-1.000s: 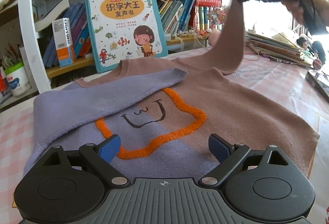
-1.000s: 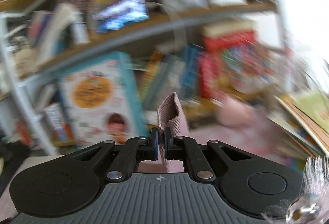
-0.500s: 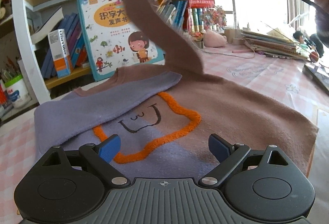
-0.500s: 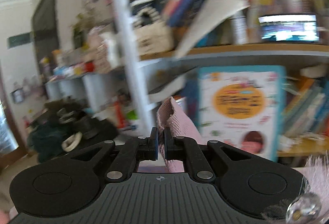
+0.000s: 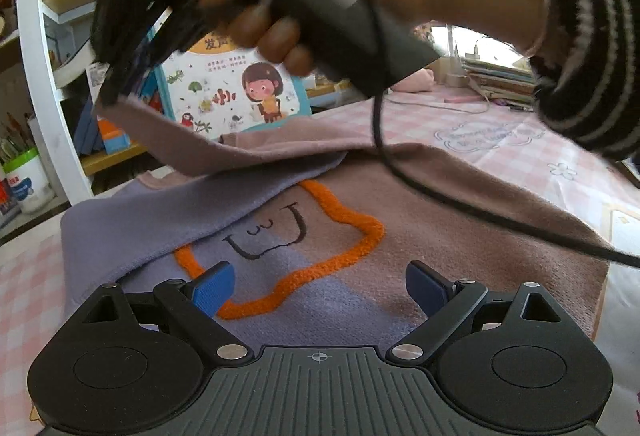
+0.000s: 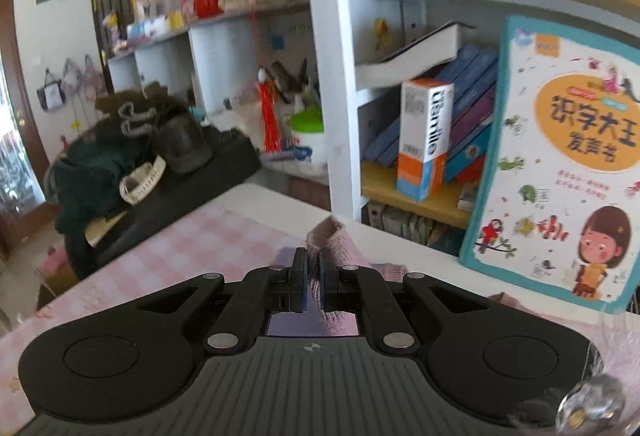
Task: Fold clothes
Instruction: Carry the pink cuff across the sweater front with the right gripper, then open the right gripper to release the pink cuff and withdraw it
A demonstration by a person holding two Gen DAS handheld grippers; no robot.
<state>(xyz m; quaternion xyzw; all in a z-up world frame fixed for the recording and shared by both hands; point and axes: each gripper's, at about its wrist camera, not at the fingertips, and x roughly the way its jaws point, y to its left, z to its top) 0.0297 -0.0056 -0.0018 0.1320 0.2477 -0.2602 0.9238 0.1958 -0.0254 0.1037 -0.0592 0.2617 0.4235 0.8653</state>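
Note:
A pink and lilac sweater with an orange outlined patch lies flat on the checked table, its lilac left sleeve folded over the chest. My left gripper hovers open just above the sweater's hem, nothing between its blue pads. A hand with a striped cuff carries my right gripper across the top of the left wrist view, dragging the pink right sleeve over the lilac one. In the right wrist view that gripper is shut on the pink sleeve cuff, low over the table's left side.
A bookshelf stands along the table's far edge with a large children's book leaning on it. A black cable trails over the sweater. A dark chair with clothes sits beyond the table's left end. Stacked books lie far right.
The right gripper has swept the pink sleeve from the far right across to the left and lower, so the sleeve now drapes over the sweater's chest. The left gripper stayed put, open.

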